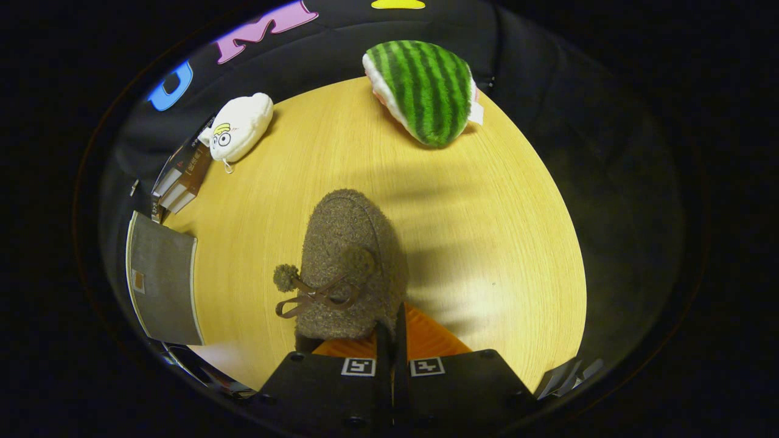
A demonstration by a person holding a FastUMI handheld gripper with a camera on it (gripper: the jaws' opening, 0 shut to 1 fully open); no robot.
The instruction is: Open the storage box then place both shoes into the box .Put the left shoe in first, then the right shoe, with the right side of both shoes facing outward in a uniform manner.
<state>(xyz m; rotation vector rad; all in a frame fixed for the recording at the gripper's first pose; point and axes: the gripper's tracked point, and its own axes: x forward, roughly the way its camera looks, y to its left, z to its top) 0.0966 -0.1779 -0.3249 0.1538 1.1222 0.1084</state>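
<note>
- The claw (391, 331) sits at the bottom centre of the frame, its two fingers drawn almost together with only a thin dark slit between them.
- The fingers (382, 347) pinch the heel rim of a shoe (350, 261), so the claw is clamped on it.
- The shoe is a fuzzy brown slipper with a brown bow and a small pom-pom; it stretches from the fingertips up toward the middle of the frame, toe pointing away.
- Its orange lining (429, 337) shows at the heel opening, on both sides of the fingers.
- Whether the sole rests on the table (499, 243) or hangs just above it cannot be told; a shadow lies to the shoe's right.
- The table is light wood and round in this view.
- At the left edge, lower half, stands a grey box (161, 286) with a pale rim, well apart from the shoe.
- Above it, upper left, lies a stack of books (182, 176), with a white plush (240, 128) touching its far end.
- At the top centre-right, a watermelon plush (423, 88) rests on the table's far edge, well beyond the shoe.
</note>
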